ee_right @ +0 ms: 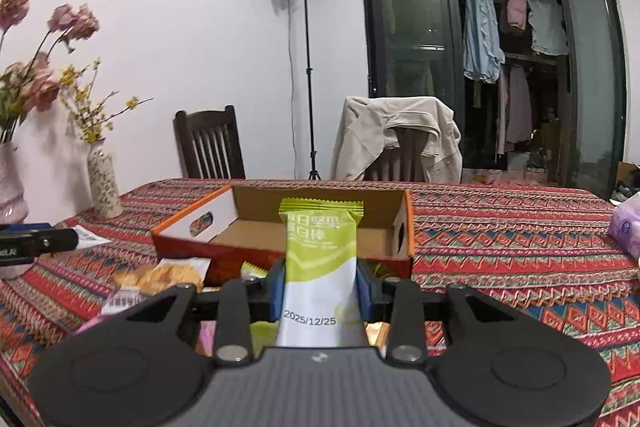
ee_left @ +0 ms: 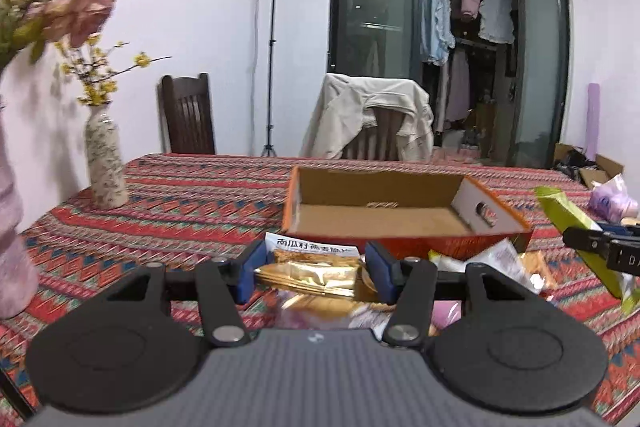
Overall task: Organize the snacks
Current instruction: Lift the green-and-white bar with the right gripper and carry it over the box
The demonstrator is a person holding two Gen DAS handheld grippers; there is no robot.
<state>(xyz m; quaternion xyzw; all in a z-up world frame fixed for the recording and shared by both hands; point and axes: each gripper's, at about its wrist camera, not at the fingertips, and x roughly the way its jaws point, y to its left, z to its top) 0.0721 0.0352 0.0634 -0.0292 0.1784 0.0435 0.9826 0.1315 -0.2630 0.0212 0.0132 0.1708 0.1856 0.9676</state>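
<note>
An open orange cardboard box [ee_left: 400,215] sits on the patterned tablecloth, its inside bare; it also shows in the right wrist view [ee_right: 316,227]. My left gripper [ee_left: 314,269] is shut on a gold and white snack packet [ee_left: 312,267] held just in front of the box. My right gripper [ee_right: 320,289] is shut on a green and white snack bar [ee_right: 320,259], held upright before the box. In the left wrist view that bar [ee_left: 576,227] and the right gripper's finger [ee_left: 600,247] appear at the right. More snack packets [ee_right: 168,277] lie by the box's near side.
A speckled vase [ee_left: 105,163] with yellow flowers stands at the table's left, with a pink vase [ee_right: 10,183] and pink flowers nearer. A purple tissue pack [ee_right: 626,229] lies at the right. Two chairs [ee_right: 210,147], one draped with a jacket [ee_right: 396,143], stand behind the table.
</note>
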